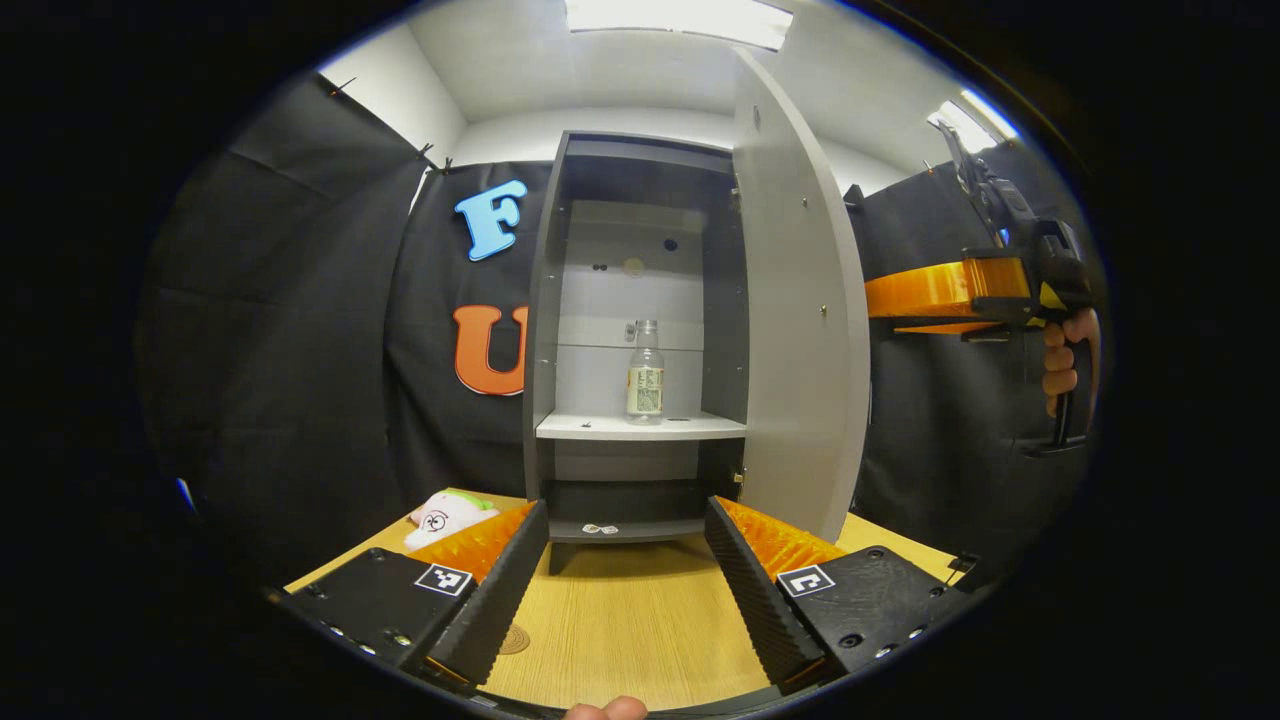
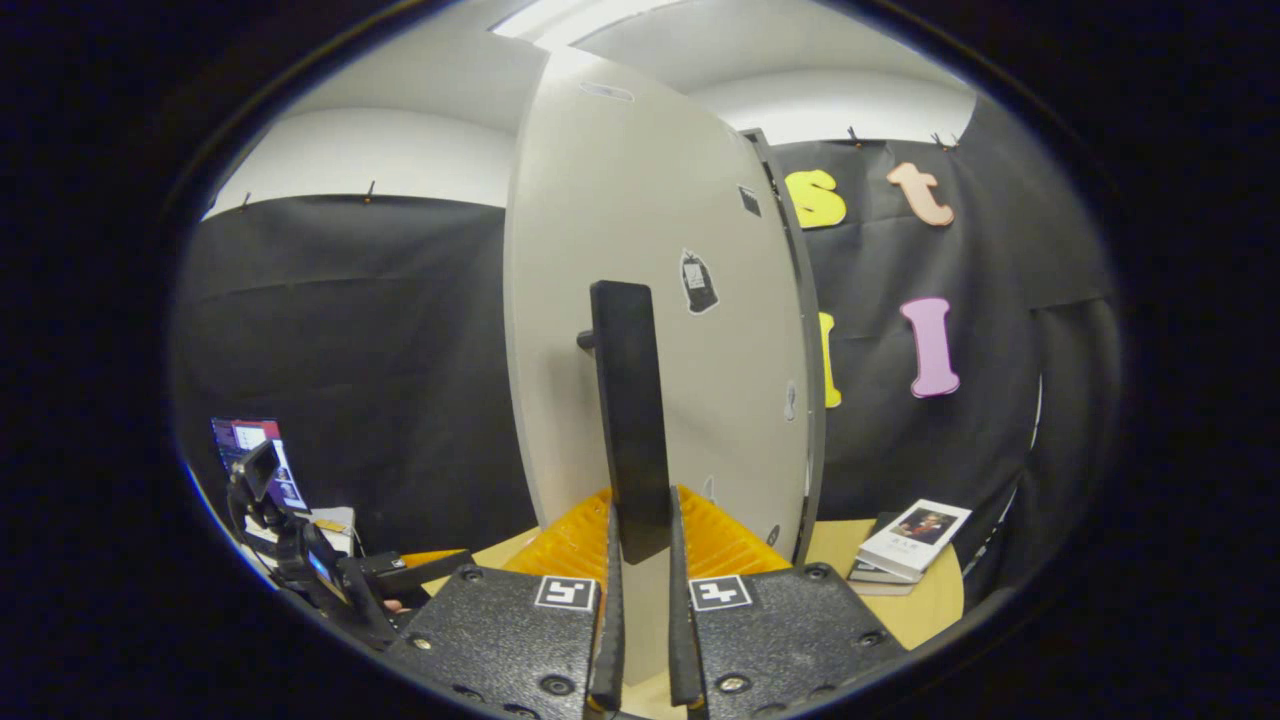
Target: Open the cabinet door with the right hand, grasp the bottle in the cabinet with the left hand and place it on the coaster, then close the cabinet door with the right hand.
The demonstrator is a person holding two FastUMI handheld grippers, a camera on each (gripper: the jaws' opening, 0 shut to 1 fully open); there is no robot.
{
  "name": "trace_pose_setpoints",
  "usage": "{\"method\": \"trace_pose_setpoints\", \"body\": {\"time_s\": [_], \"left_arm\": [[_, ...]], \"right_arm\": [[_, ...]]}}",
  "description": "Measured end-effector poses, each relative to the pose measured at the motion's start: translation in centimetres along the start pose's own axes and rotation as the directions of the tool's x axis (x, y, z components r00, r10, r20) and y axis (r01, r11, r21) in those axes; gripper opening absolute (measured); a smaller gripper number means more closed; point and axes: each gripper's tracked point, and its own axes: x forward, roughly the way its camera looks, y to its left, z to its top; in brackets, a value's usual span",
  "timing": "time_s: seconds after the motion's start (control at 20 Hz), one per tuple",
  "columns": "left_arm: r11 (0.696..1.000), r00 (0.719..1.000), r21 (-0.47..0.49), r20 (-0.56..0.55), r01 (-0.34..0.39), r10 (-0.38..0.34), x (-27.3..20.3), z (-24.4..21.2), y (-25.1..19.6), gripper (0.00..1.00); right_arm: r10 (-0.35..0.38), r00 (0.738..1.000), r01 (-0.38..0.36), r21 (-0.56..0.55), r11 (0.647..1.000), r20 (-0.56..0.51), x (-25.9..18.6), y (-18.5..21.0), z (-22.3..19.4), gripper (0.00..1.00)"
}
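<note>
Left gripper point(image 1: 625, 590) gaped wide, empty, over table point(image 1: 620, 620); right gripper point(image 2: 640, 600) clamped door handle point(image 2: 628, 420). Bottle point(image 1: 645, 373) upright on cabinet point(image 1: 545, 300) shelf, door point(image 1: 795, 300) swung open.

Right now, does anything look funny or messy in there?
Nothing is spilled or broken. The bottle stands upright on the cabinet shelf. The one odd thing is a plush toy lying on the table left of the cabinet.
</note>
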Motion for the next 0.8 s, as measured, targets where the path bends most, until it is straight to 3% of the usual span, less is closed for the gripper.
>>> {"method": "trace_pose_setpoints", "body": {"time_s": [0.25,0.4,0.6,0.8], "left_arm": [[1.0,1.0,-0.006,-0.005,-0.005,0.005,0.1,-0.4,-0.1,0.95],[1.0,1.0,-0.005,-0.008,0.004,-0.004,0.4,-0.5,-0.5,0.95],[1.0,1.0,0.0,-0.009,0.028,-0.028,0.6,-0.7,-1.5,0.95],[0.999,0.999,0.004,-0.008,0.043,-0.043,0.6,-0.7,-2.3,0.95]], "right_arm": [[-0.03,0.999,0.03,0.003,1.0,0.022,0.0,-0.3,0.2,0.21],[-0.092,0.995,0.094,-0.046,0.995,0.03,-0.3,-2.3,0.6,0.19],[-0.17,0.985,0.17,-0.002,0.985,0.044,-2.4,-4.3,0.7,0.2],[-0.279,0.958,0.28,0.006,0.96,0.068,-3.6,-7.6,0.8,0.19]]}}
